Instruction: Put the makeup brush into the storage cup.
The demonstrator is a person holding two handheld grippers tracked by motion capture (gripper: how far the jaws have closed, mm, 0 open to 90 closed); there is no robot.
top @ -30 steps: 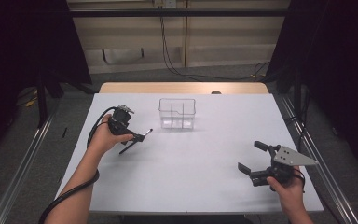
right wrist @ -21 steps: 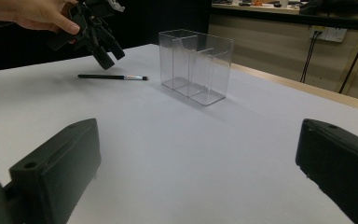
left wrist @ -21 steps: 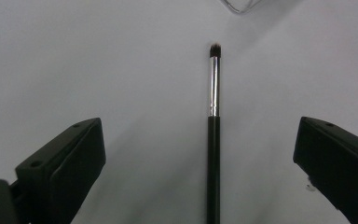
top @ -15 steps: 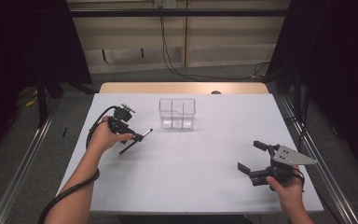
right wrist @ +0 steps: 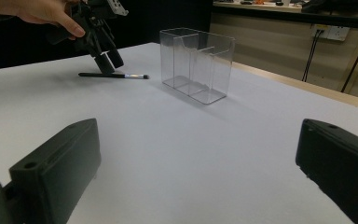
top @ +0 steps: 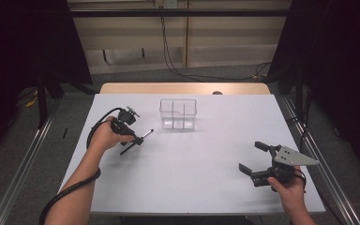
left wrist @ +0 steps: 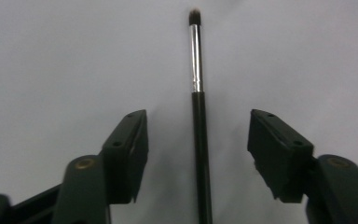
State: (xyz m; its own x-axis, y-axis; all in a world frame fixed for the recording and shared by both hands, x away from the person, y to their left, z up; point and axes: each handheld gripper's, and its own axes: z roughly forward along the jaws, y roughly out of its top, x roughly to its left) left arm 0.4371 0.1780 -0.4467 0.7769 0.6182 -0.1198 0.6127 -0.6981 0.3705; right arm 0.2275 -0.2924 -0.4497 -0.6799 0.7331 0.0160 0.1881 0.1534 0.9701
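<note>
The big white bench (top: pixel 183 178) is nearly bare, so there is lots of room to work. The clear box (top: pixel 178 113) stands upright near the far middle, with thin walls inside that split it into parts. I think it waits there for the brush to go in. It is see-through, so its walls are hard to make out from above.

The right gripper (top: pixel 257 161) rests low at the near right, well apart from everything, jaws spread wide. It looks like it is just waiting.

The left gripper (top: pixel 132 138) tips down over the brush (left wrist: pixel 198 116), jaws spread, one on each side, not touching it. That is how you line up a grab. The brush lies flat on the bench, left of the box. Its handle end is cut off in the left gripper view, and from above the jaws partly cover it.
</note>
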